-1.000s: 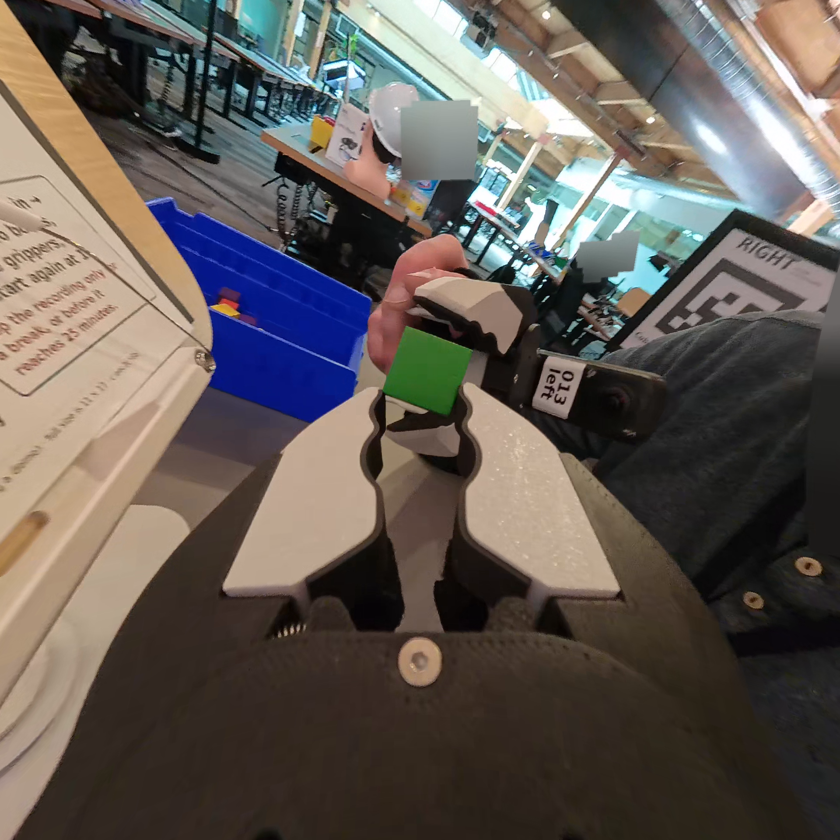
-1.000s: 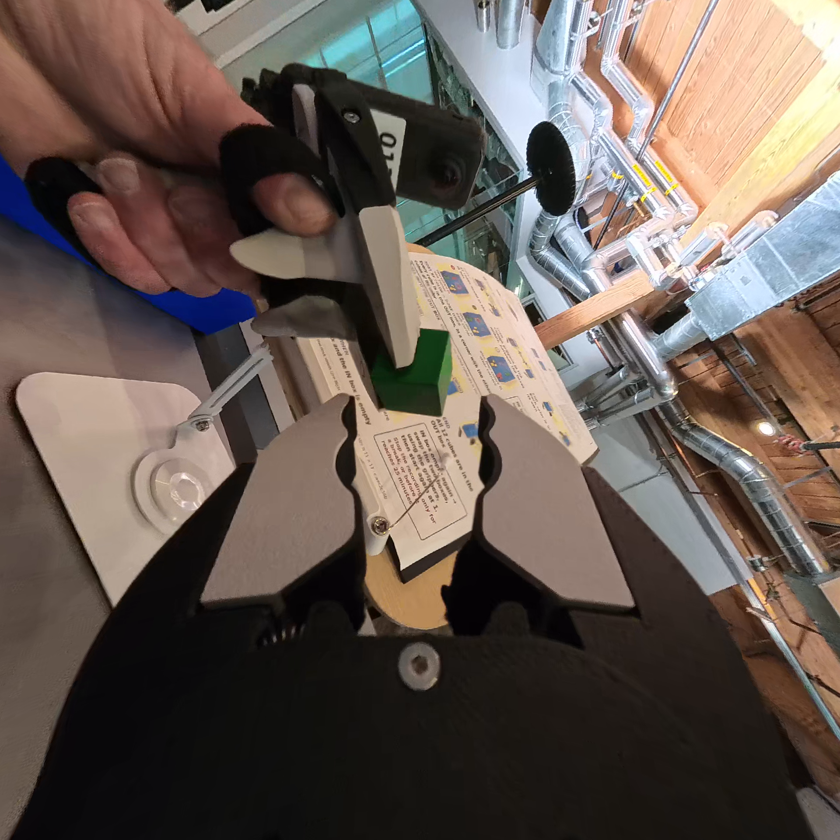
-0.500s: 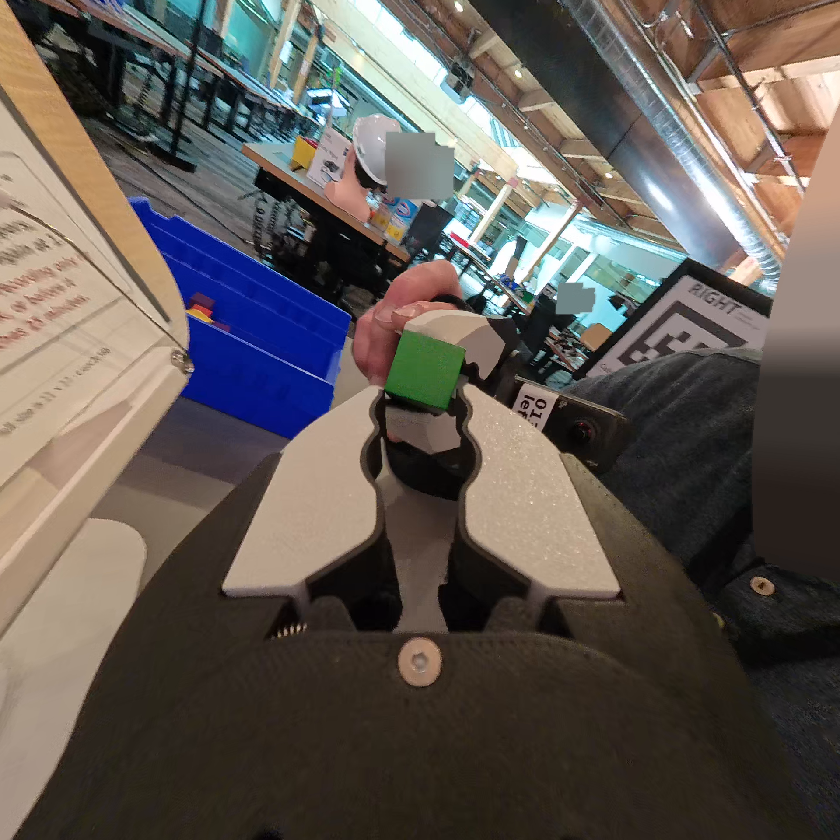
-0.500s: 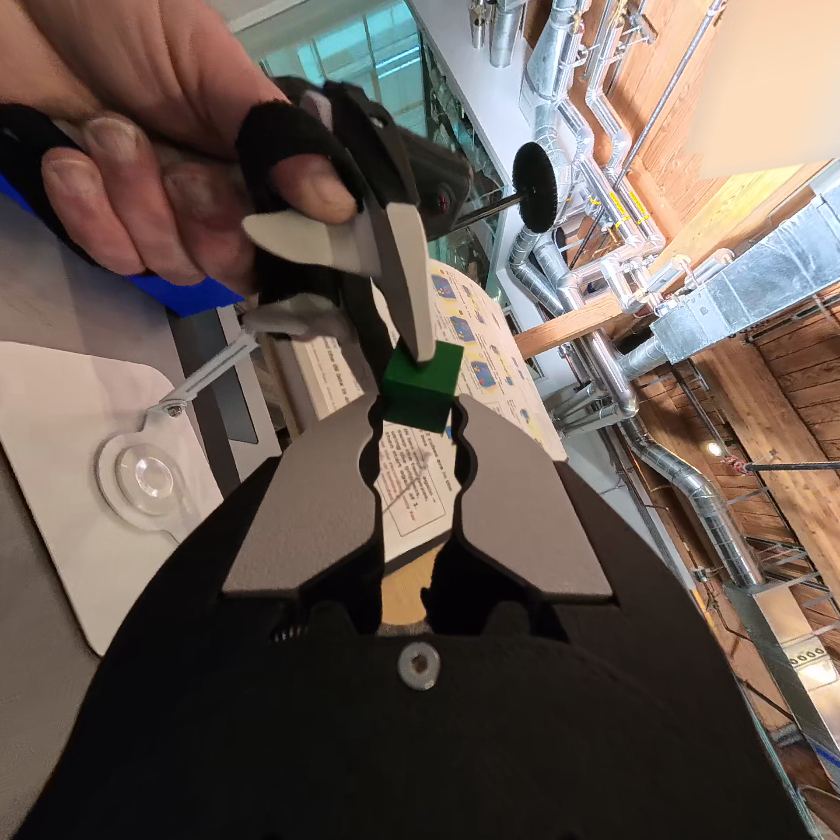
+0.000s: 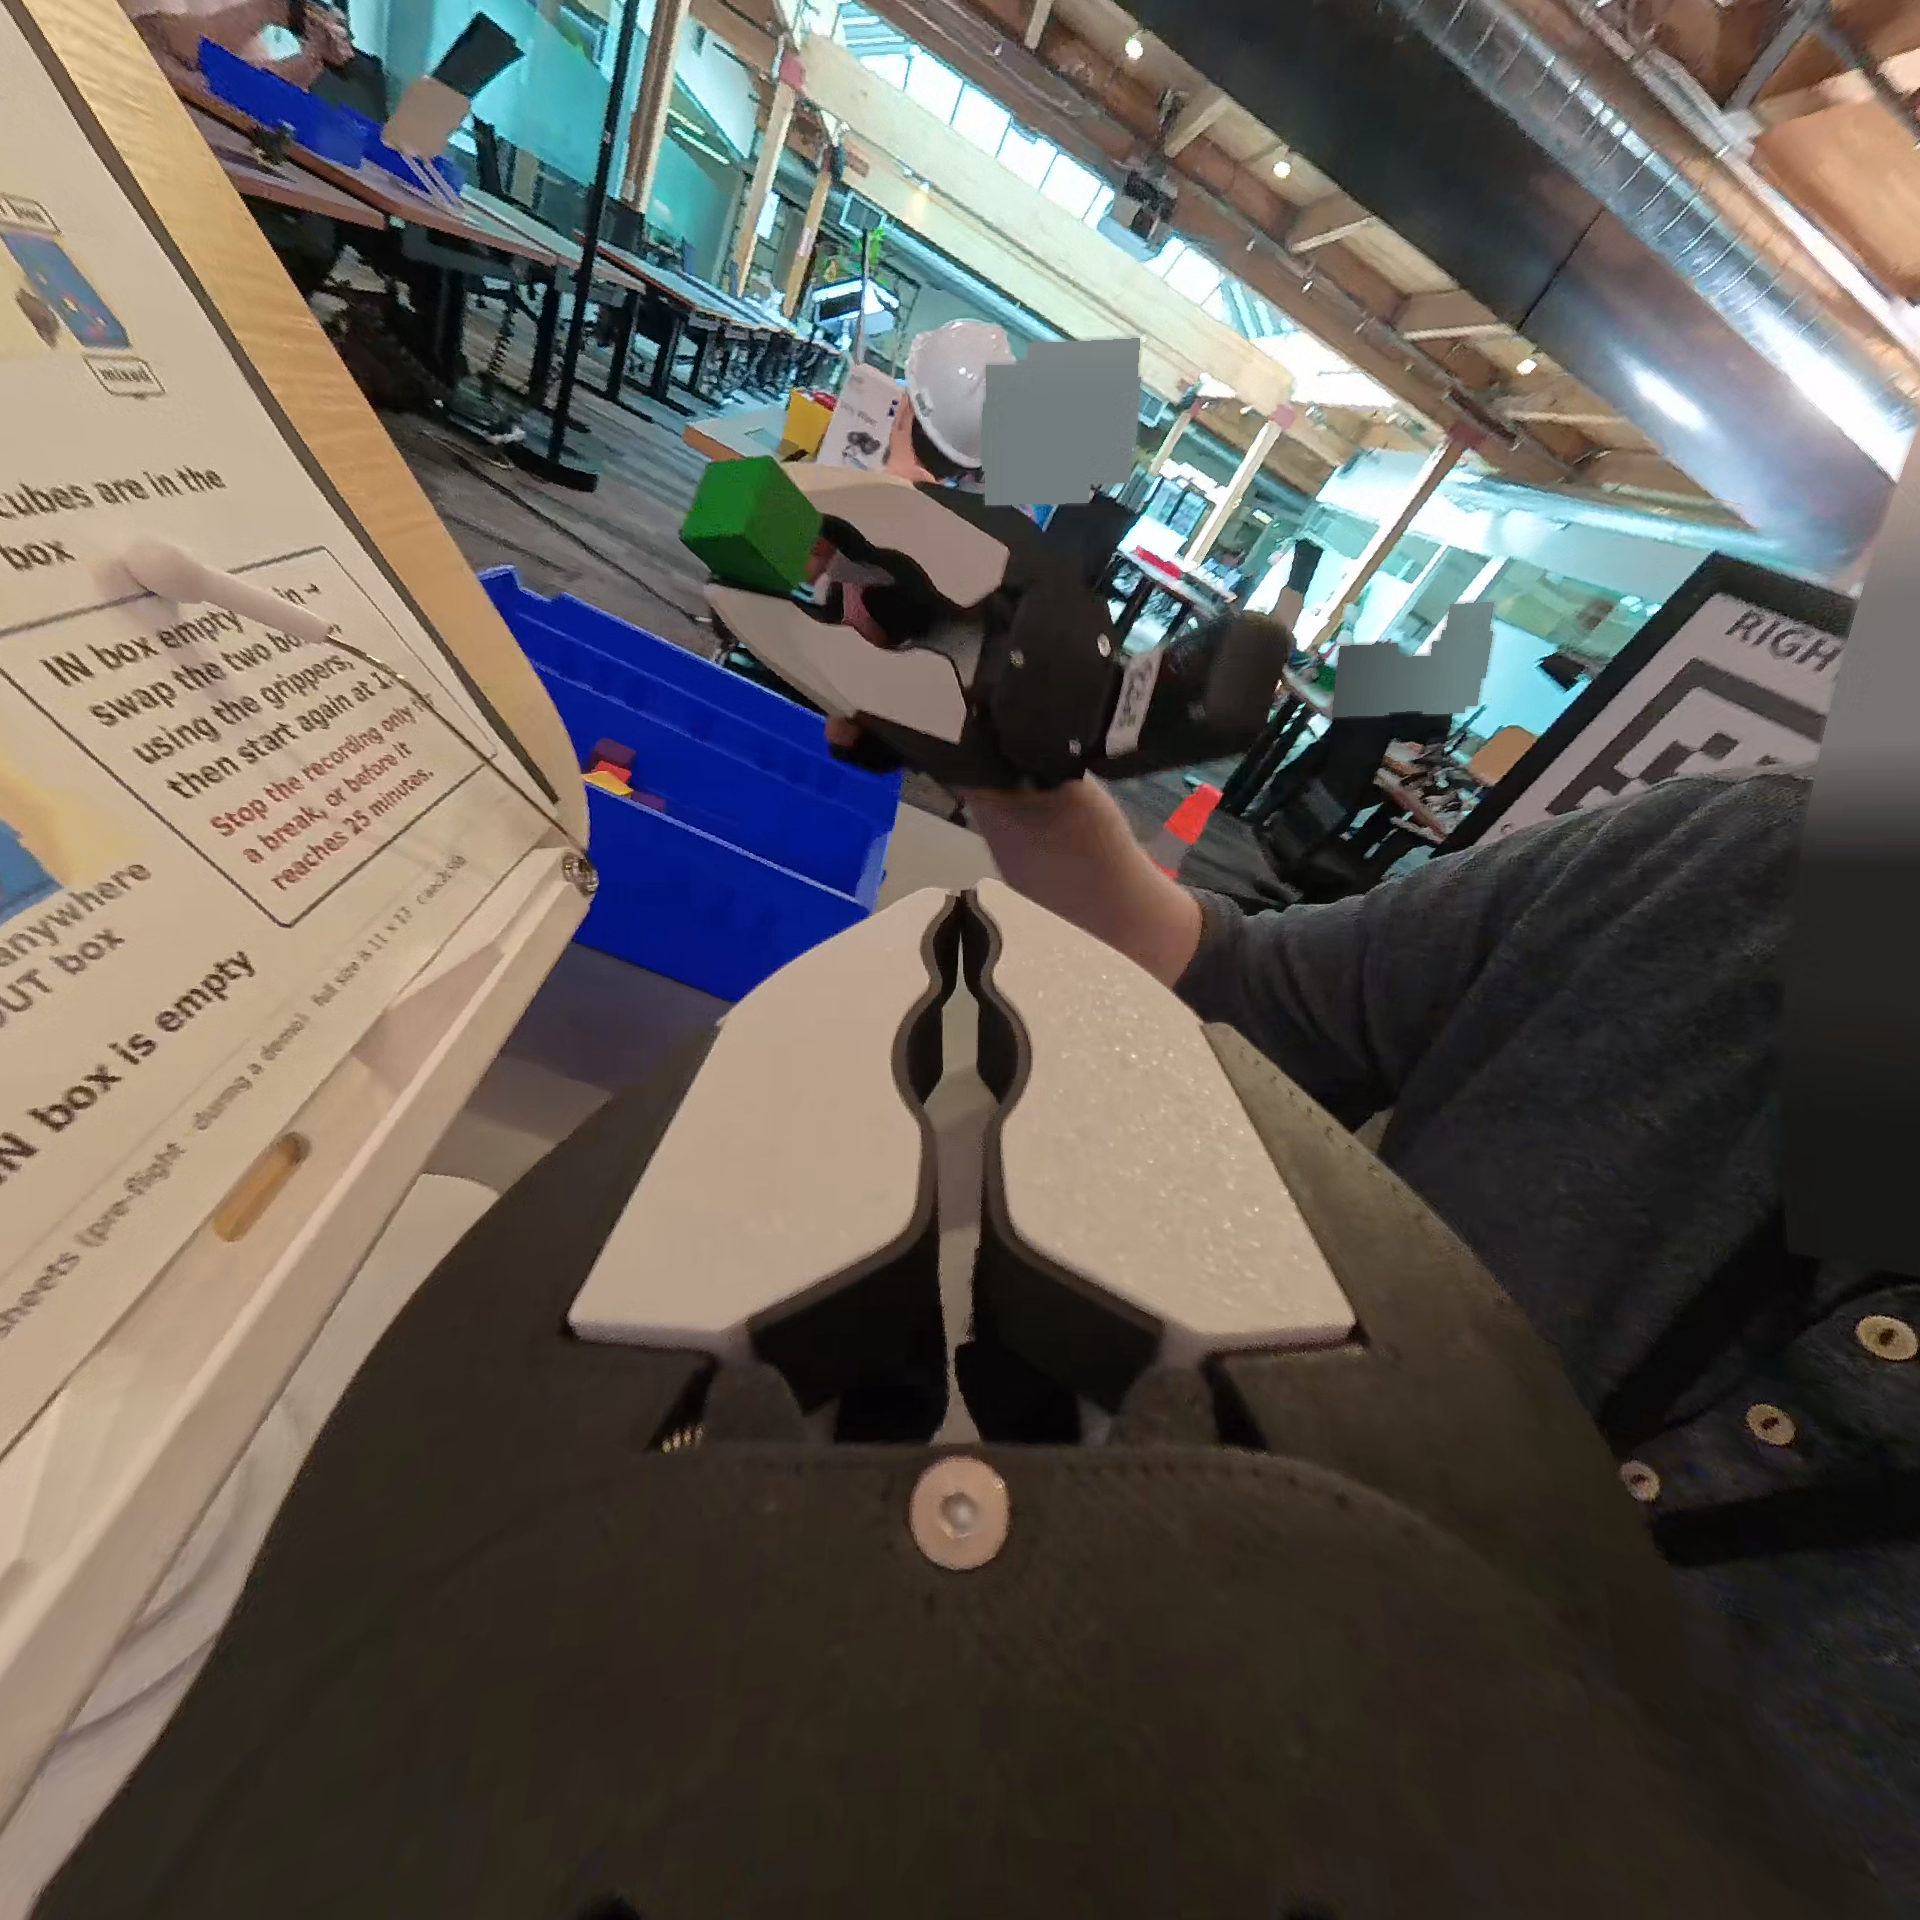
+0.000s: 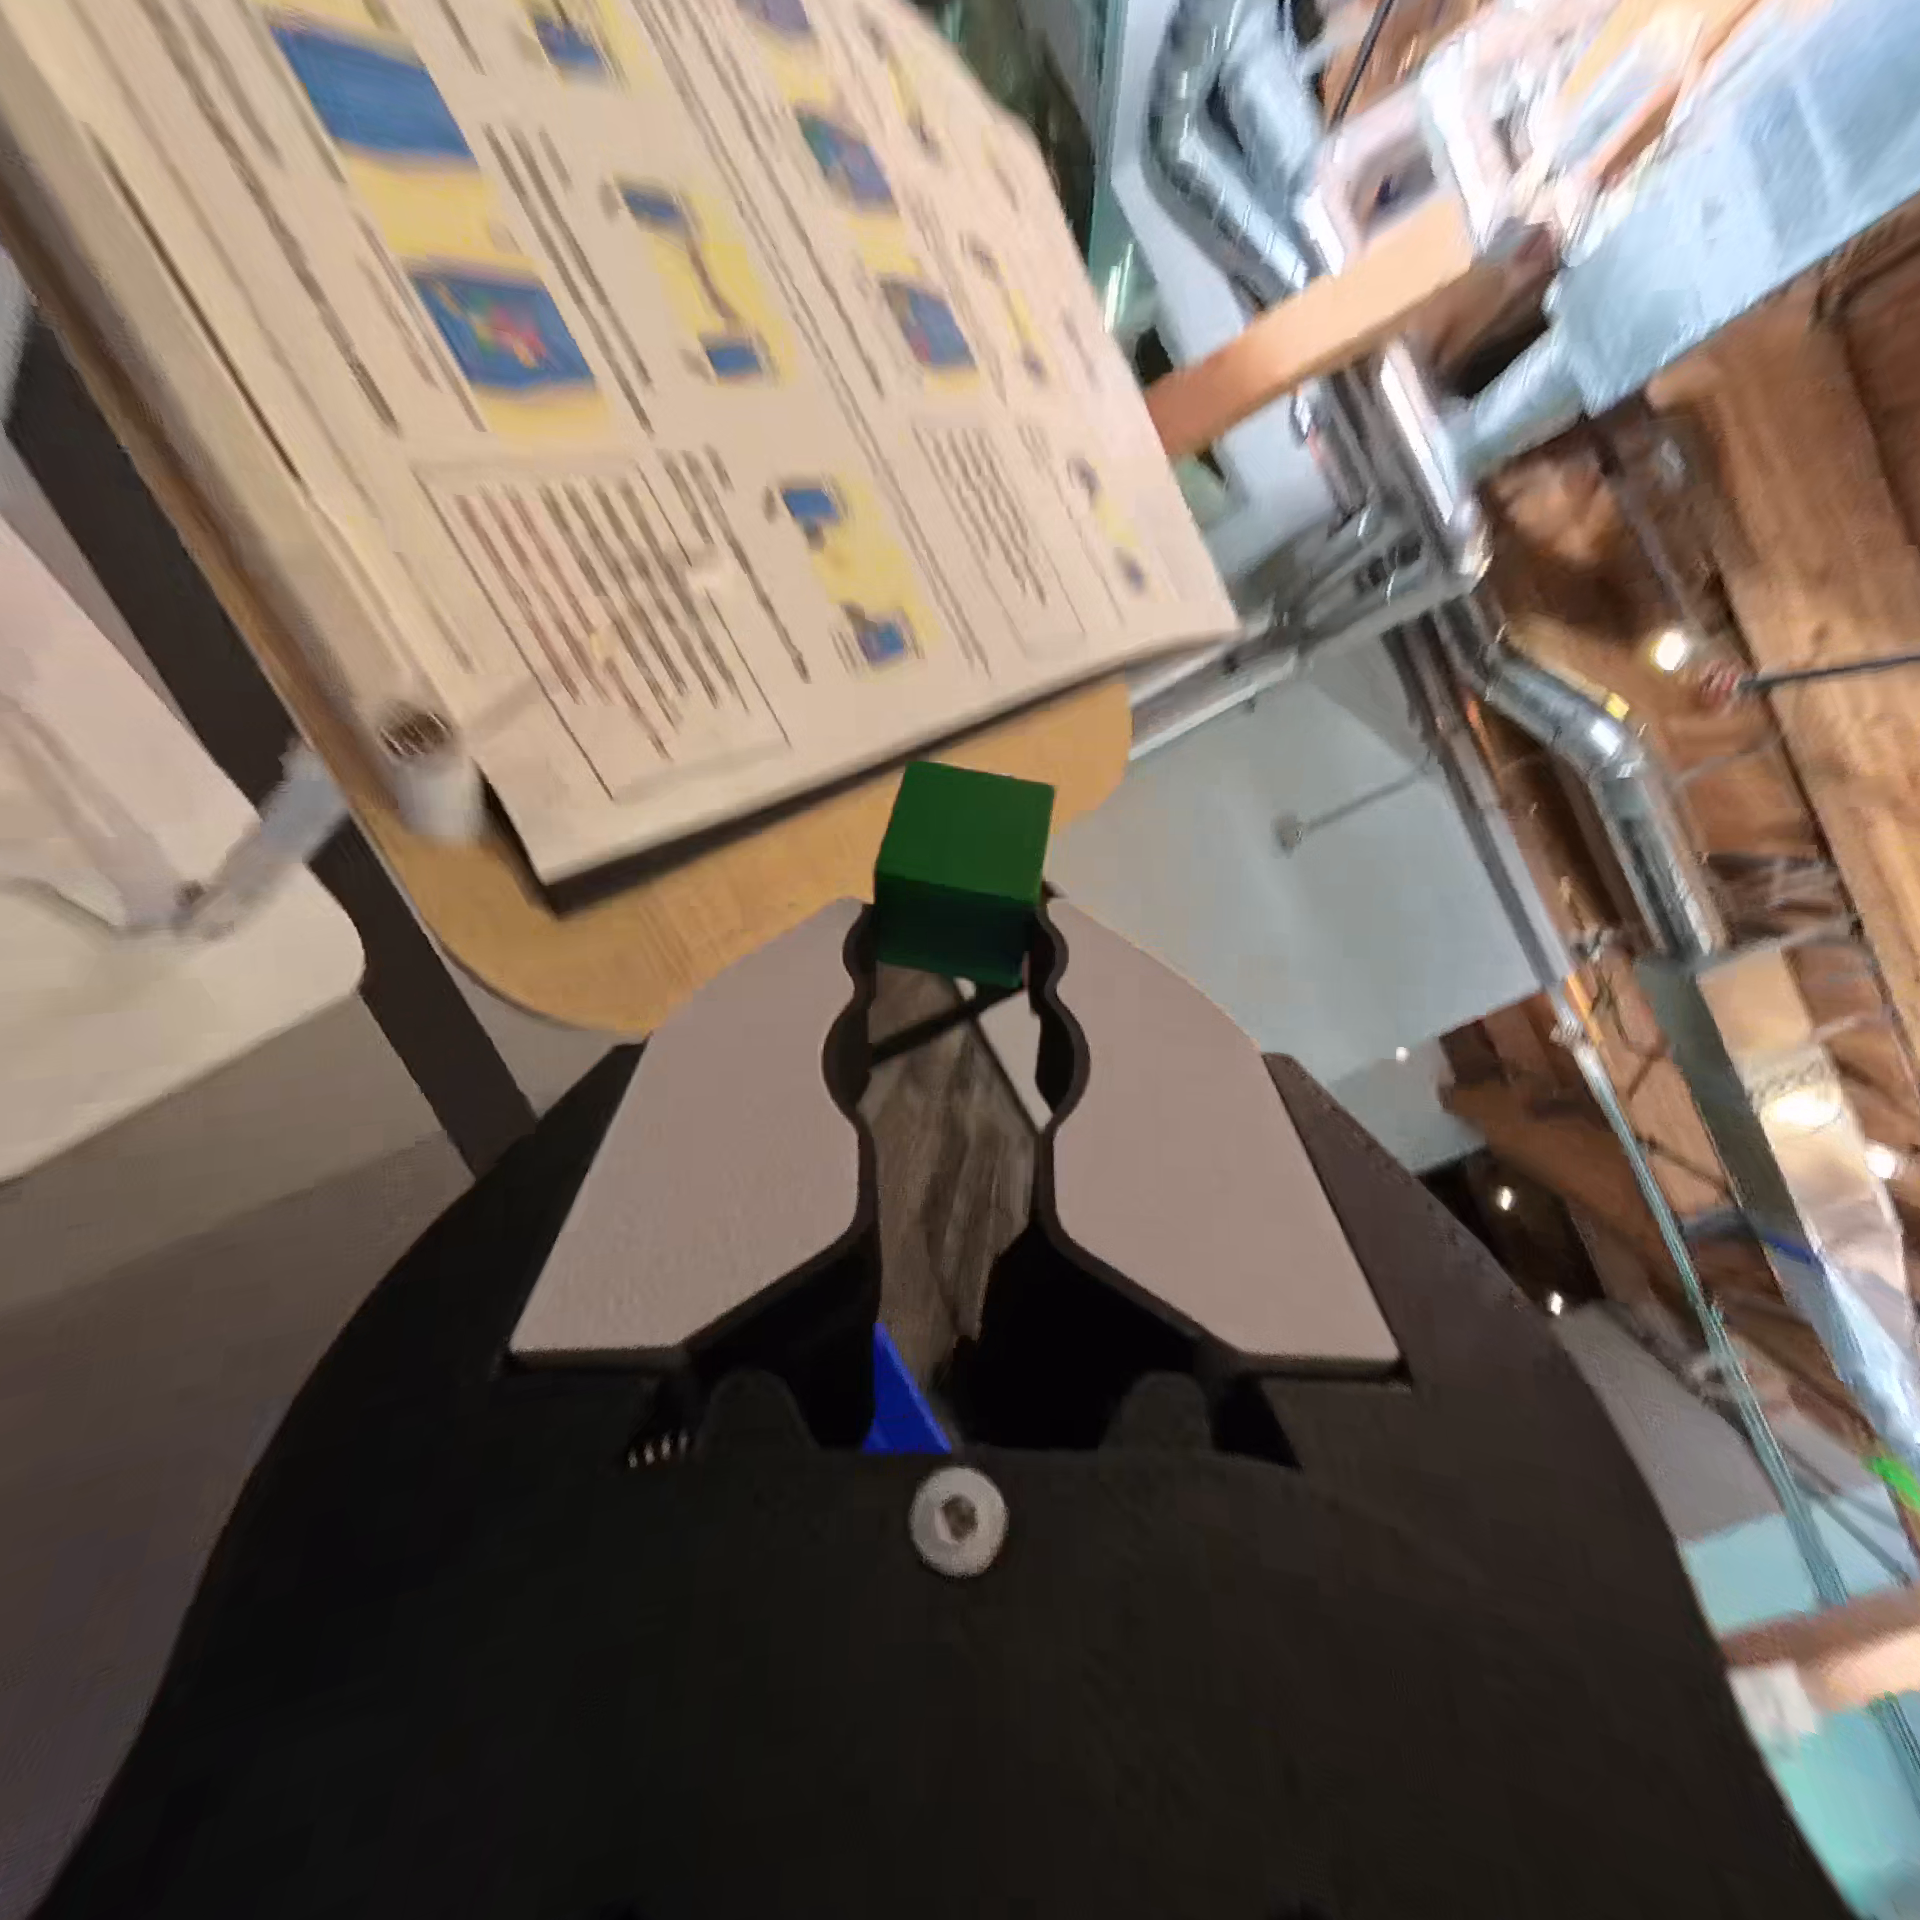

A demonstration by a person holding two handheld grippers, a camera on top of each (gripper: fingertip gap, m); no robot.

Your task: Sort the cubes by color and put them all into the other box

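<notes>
On my left stands the instruction board point(image 5: 208, 727); beside it the blue box point(image 5: 717, 790) holds a few cubes point(image 5: 613, 774); my left gripper point(image 5: 958, 909) is clenched on nothing; my right gripper point(image 6: 951, 940) pinches the green cube point(image 6: 961, 862) at its tips, raised above the box.

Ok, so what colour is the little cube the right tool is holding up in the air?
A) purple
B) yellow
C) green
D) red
C: the right tool has its two tips pressed on the sides of a green cube, and the left wrist view shows the same green block held up in that tool.
</notes>
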